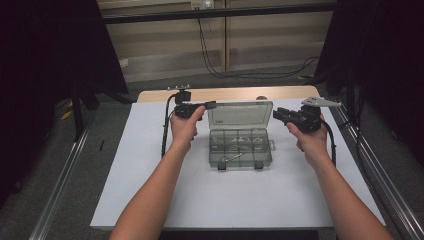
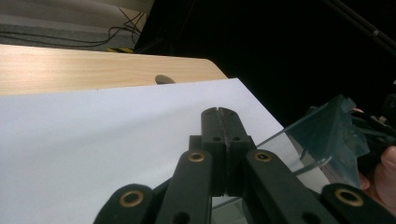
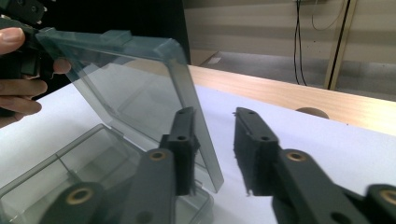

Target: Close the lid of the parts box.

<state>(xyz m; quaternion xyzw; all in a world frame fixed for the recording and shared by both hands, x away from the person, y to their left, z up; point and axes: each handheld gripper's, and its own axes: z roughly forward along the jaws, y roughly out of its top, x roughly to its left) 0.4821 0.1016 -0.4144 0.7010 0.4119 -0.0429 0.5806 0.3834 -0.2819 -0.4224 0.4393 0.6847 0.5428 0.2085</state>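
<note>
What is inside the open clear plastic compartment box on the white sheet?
The smoky clear plastic compartment box has divider walls and what look like a few thin metal wire pieces near its front. Its raised lid covers none of it; the pieces are too small to identify.

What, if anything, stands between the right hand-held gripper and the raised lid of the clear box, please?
Nothing visible does. The right hand-held gripper is open, and the lid edge sits right at its left jaw, with bare white table behind. The left hand-held gripper, shut, is at the lid's far corner, not in between.
</note>
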